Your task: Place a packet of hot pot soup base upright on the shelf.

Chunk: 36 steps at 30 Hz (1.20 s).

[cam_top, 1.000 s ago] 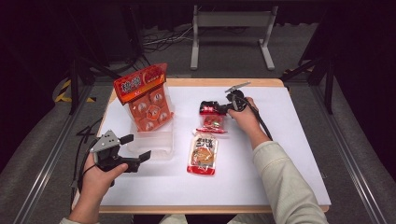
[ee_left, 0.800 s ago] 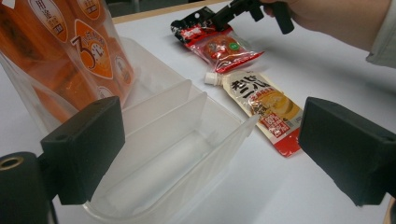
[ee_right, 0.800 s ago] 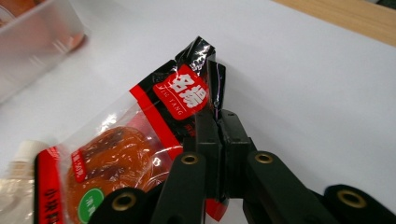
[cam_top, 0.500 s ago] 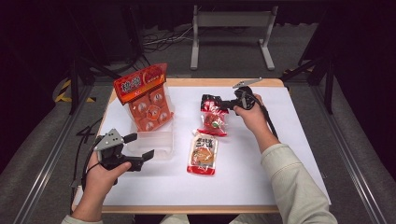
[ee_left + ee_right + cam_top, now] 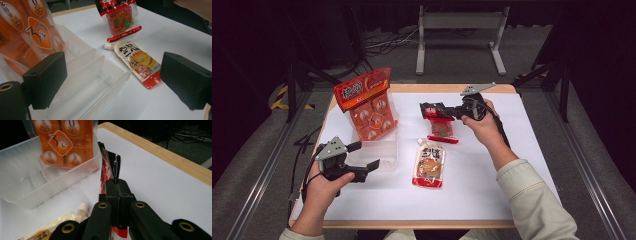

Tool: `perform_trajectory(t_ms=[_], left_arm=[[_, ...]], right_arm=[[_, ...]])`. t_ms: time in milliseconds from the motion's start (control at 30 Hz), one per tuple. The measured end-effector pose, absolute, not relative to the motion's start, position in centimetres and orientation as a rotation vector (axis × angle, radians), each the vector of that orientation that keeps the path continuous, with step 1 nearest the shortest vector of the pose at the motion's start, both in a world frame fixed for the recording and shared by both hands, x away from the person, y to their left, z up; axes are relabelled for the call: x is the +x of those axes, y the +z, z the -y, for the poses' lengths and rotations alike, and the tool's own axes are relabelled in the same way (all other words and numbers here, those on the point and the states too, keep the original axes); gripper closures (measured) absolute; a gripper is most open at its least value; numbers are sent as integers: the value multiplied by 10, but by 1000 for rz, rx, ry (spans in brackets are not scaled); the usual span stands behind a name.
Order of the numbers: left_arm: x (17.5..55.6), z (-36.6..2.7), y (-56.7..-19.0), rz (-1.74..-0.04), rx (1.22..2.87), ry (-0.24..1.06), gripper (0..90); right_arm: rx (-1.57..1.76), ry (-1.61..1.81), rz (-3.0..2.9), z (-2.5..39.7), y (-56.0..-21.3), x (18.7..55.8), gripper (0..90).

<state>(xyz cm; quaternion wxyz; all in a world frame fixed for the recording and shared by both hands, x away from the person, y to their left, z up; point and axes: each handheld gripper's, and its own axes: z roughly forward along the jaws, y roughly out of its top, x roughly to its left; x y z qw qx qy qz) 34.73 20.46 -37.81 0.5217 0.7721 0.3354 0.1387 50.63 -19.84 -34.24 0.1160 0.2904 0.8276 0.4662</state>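
Note:
My right gripper [image 5: 435,111] [image 5: 117,185] is shut on the top edge of a red and black snack packet [image 5: 441,127] [image 5: 109,167], which hangs from it with its lower end near the white table [image 5: 522,150]. The same packet [image 5: 120,20] stands tilted in the left gripper view. A yellow spouted sauce pouch [image 5: 429,164] [image 5: 138,61] [image 5: 50,227] lies flat just in front of it. My left gripper [image 5: 363,158] [image 5: 112,85] is open at the near end of a clear plastic bin [image 5: 377,150] [image 5: 85,82] [image 5: 32,182]. A large orange bag [image 5: 368,104] [image 5: 32,32] [image 5: 66,142] stands in the bin's far end.
The table's wooden edge [image 5: 452,89] runs along the back. Black floor, cables and a metal stand [image 5: 459,30] lie beyond it. Bare white tabletop stretches to the right of my right arm and along the front.
My right gripper has lifted the red packet off the table by its top edge and carried it slightly back. The left gripper has hardly moved.

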Motion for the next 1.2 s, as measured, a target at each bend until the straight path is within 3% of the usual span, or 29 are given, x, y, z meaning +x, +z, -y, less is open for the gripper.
perform_trajectory(t_ms=[1200], left_arm=[[342,-214,-372,-736,1809,327,43]], right_arm=[[520,1601,-2350,192,-306,463,900]])
